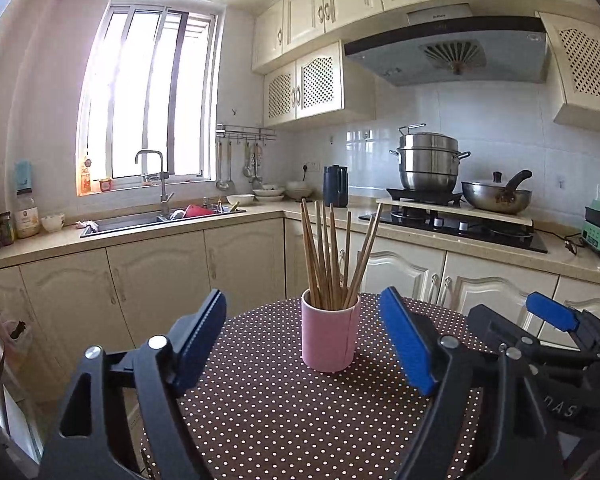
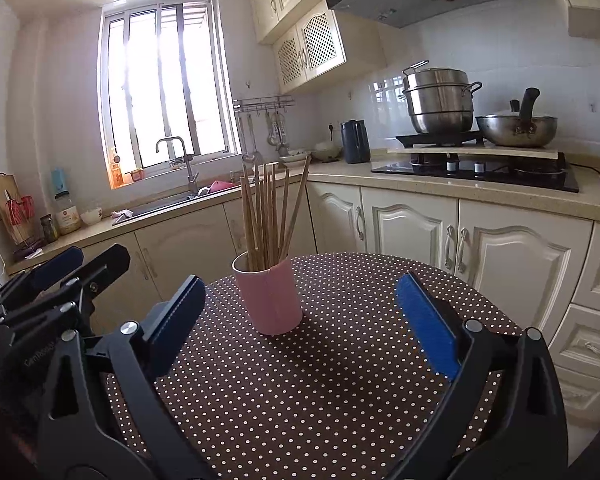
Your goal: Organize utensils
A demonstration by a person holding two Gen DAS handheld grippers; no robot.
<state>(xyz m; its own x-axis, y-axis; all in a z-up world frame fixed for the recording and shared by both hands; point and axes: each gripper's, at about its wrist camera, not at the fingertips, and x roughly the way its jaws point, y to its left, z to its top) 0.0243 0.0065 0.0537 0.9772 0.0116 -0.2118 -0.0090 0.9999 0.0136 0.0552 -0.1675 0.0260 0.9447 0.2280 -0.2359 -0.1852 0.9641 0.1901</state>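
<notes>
A pink cup (image 1: 328, 336) (image 2: 270, 300) stands upright on a round table with a brown polka-dot cloth (image 1: 280, 420) (image 2: 340, 380). Several wooden chopsticks (image 1: 328, 252) (image 2: 268, 216) stand in it, fanned out. My left gripper (image 1: 303, 293) is open just short of the cup, its blue pads wide apart and touching nothing. My right gripper (image 2: 301, 279) is open too, with the cup ahead and slightly left of its centre and nothing between its fingers. Each gripper shows in the other's view, the right gripper (image 1: 552, 316) at the edge and the left gripper (image 2: 60, 264) likewise.
Cream kitchen cabinets run behind the table. The counter holds a sink (image 1: 160, 218) with a tap, a dark kettle (image 1: 335, 186), bowls, and a stove (image 1: 456, 226) with a steel steamer pot (image 1: 428, 164) and a wok (image 1: 496, 196). Bottles (image 1: 26, 212) stand at the left.
</notes>
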